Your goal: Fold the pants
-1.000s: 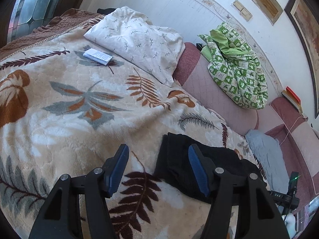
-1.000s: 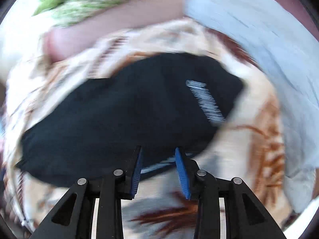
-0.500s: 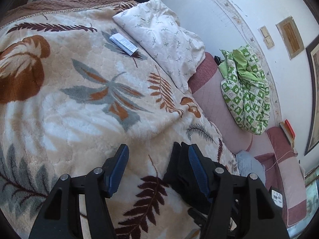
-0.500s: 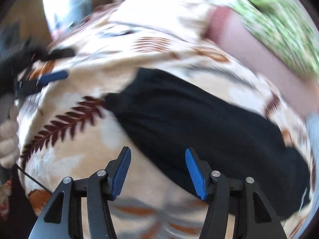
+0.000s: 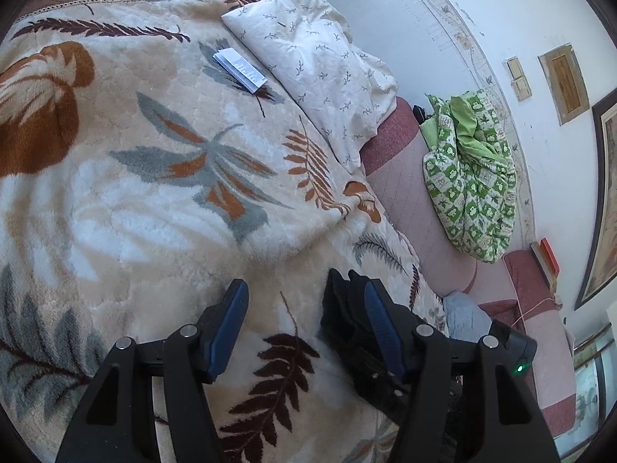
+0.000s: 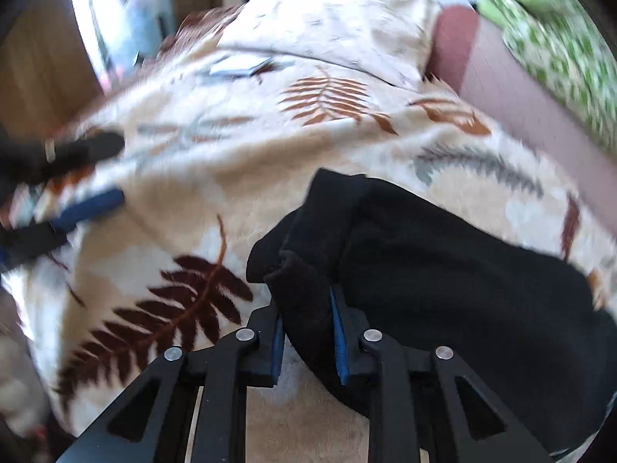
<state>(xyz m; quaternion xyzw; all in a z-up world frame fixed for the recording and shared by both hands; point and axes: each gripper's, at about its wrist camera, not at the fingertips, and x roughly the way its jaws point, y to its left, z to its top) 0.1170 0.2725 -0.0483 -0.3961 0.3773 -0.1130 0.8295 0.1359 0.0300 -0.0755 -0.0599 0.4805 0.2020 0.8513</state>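
Right tool (image 6: pixel 306 328) swung over, closing on pants (image 6: pixel 443 270) edge.

You have plain black fleece pants (image 6: pixel 443 270) lying on a cream plush blanket (image 5: pixel 127 208) patterned with rust-orange, grey and dark brown fern leaves. Your two black grippers carry blue finger pads (image 5: pixel 227 326). The white pillow (image 5: pixel 312 61) bears small grey sprigs; a green-and-white checked quilt (image 5: pixel 470 181) sits on the dusty-pink quilted cushion (image 5: pixel 405 185), beside a pale blue cloth (image 5: pixel 462 316).

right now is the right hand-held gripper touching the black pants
Touching. The right wrist view shows the right hand-held gripper closing its blue pads on a bunched edge of the black pants.
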